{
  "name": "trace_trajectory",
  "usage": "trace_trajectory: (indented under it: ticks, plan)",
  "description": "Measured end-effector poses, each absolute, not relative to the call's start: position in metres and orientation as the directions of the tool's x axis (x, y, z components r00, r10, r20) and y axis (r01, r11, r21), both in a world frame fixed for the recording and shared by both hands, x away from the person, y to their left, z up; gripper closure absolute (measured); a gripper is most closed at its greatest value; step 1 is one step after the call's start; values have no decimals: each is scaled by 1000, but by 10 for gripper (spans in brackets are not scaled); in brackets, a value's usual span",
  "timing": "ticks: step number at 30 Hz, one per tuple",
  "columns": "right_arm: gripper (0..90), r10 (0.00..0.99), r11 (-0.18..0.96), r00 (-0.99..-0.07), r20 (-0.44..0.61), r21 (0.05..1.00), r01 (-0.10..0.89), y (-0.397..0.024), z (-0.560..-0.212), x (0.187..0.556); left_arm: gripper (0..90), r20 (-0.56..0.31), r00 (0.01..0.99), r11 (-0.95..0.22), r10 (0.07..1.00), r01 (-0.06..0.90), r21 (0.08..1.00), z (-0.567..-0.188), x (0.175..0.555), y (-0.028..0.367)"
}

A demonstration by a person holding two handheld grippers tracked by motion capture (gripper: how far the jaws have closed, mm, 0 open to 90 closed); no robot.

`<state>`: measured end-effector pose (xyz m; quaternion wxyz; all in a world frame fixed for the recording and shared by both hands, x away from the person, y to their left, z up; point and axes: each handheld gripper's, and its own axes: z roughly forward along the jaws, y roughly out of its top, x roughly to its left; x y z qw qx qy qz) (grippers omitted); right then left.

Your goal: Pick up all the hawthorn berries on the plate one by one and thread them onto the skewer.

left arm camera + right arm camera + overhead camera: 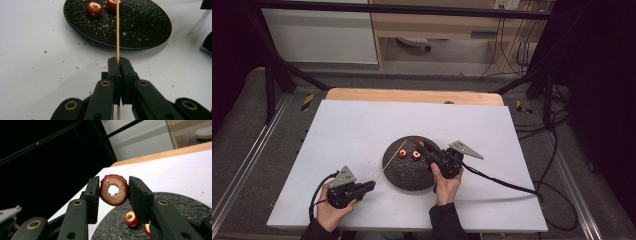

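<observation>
A wooden skewer (117,30) is clamped in the left gripper (119,65), reaching over the black plate (409,175). A cored fruit ring (114,190) is gripped above it by the right gripper (113,192). The ring could be split if the tip misses its hole.

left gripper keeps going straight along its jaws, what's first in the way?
Probably the black plate: the left gripper, shut on the skewer, points at its near rim. Beyond that, the fruit pieces. Height over the rim is unclear.
</observation>
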<state>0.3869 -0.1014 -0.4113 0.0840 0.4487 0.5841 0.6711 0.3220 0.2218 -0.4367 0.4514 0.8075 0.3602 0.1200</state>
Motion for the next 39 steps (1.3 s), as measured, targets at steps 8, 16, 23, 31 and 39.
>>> trace_trajectory:
  ticks: [8, 16, 23, 31, 39]
  plan:
    - [626, 635, -359, -569, 523, 851, 383, -100, -412, 395, 883, -135, 713, -322, 688, 467, 823, -436, 320, 217]
    - [625, 609, -418, -557, 564, 826, 378, -100, -410, 401, 883, -144, 706, -296, 693, 462, 836, -436, 318, 209]
    - [625, 600, -440, -555, 576, 817, 372, -102, -406, 405, 883, -151, 700, -276, 698, 457, 846, -435, 316, 203]
    - [626, 583, -471, -558, 590, 805, 360, -105, -401, 407, 884, -147, 708, -274, 691, 444, 853, -430, 316, 194]
    - [625, 584, -485, -559, 588, 805, 341, -106, -399, 408, 884, -145, 717, -281, 682, 439, 853, -426, 316, 184]
